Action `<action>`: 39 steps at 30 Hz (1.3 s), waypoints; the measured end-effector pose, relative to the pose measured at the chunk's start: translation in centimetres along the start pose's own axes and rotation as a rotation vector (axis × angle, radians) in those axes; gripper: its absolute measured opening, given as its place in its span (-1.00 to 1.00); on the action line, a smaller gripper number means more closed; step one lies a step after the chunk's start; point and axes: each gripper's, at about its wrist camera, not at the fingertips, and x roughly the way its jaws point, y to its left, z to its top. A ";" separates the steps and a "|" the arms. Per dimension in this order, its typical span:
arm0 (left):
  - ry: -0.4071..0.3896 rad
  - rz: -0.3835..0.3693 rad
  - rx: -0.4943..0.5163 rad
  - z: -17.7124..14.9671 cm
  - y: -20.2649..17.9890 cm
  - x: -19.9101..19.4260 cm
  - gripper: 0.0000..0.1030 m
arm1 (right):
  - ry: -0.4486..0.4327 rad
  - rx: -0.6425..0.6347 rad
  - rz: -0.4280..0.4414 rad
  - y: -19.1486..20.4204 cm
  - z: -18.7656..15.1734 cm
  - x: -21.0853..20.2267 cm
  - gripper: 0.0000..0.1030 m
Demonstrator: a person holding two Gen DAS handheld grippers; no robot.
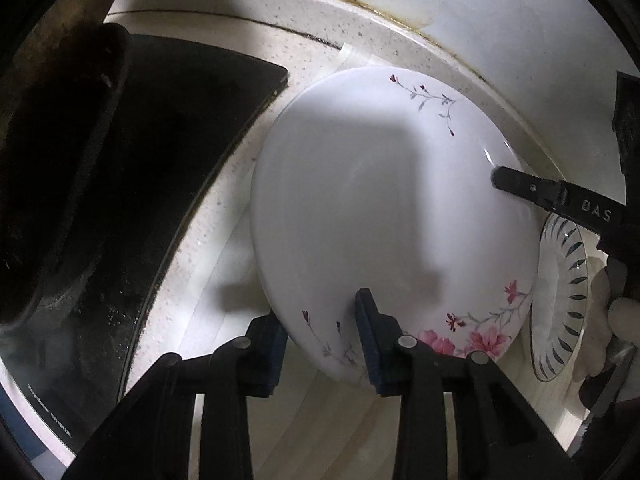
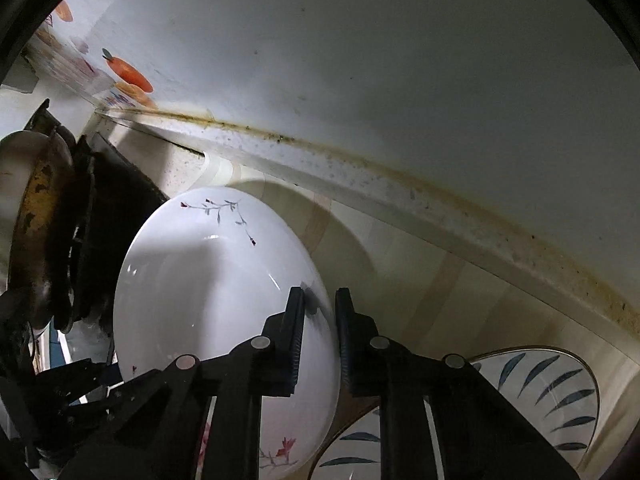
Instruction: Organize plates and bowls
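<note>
- Both hand-held grippers worked on one white floral plate point(image 1: 384, 208). The left hand-held gripper point(image 1: 322, 344) straddled its near rim, one blue pad point(image 1: 370, 332) lying over the top face and the other below the edge. The jaws looked closed on the rim, though the actual contact was partly hidden.
- Right hand-held gripper point(image 2: 318, 340) had its jaws nearly together, pinching the plate's opposite rim. In the left wrist view one of its black fingers point(image 1: 524, 188) lay across the plate's far-right edge.
- The floral plate point(image 2: 224, 308) was held tilted above the worktop point(image 2: 420, 280), close to the back edge where the stained wall point(image 2: 360, 60) met it. Whether any part of the plate touched the worktop could not be told.
- Beside it, toward the right, sat a blue-leaf patterned plate point(image 2: 552, 392) on the worktop. A second rim with the same leaf pattern point(image 2: 352, 440) showed lower down. In the left wrist view the patterned plate point(image 1: 564, 300) appeared just beyond the floral plate's edge.
- To the left stood a black stove point(image 1: 160, 184) carrying a dark, worn pan point(image 2: 40, 216).
- Judged by its gloss and highlights, the plate was probably glazed ceramic or glass: stiff, fairly heavy, slippery and breakable. The rim was the sensible hold, with opposite grips balancing the weight. Pinching deeper past the lip would likely reduce slipping.
</note>
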 end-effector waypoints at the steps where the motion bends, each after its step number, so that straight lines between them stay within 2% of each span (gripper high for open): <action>1: -0.003 -0.002 0.000 -0.3 0.1 -0.1 -0.42 | 0.001 -0.003 0.011 -0.1 -0.1 0.0 -0.70; 7: -0.023 -0.003 0.027 -2.4 -0.1 -2.1 -0.42 | 0.003 -0.015 0.024 -0.4 -1.0 -0.5 -0.74; 12: -0.035 -0.031 0.052 -3.5 -1.5 -4.8 -0.41 | -0.027 0.000 0.036 -1.0 -2.7 -3.2 -0.74; 19: -0.067 -0.039 0.115 -6.7 -2.9 -9.6 -0.41 | -0.073 0.013 0.053 -1.7 -6.9 -9.2 -0.74; 21: -0.076 -0.046 0.130 -6.2 -4.2 -11.1 -0.41 | -0.090 0.021 0.054 -2.0 -8.5 -11.3 -0.74; 24: -0.089 -0.063 0.160 -7.4 -5.9 -13.4 -0.41 | -0.120 0.038 0.053 -2.4 -11.9 -14.8 -0.74; 29: -0.085 -0.075 0.244 -10.1 -9.1 -14.2 -0.41 | -0.142 0.088 0.046 -3.5 -18.3 -19.0 -0.74; 34: -0.046 -0.077 0.339 -12.9 -11.4 -12.3 -0.41 | -0.141 0.167 0.034 -5.4 -25.3 -20.8 -0.74; 39: 0.025 -0.079 0.409 -16.3 -13.0 -10.0 -0.41 | -0.126 0.253 0.028 -7.5 -31.1 -20.7 -0.74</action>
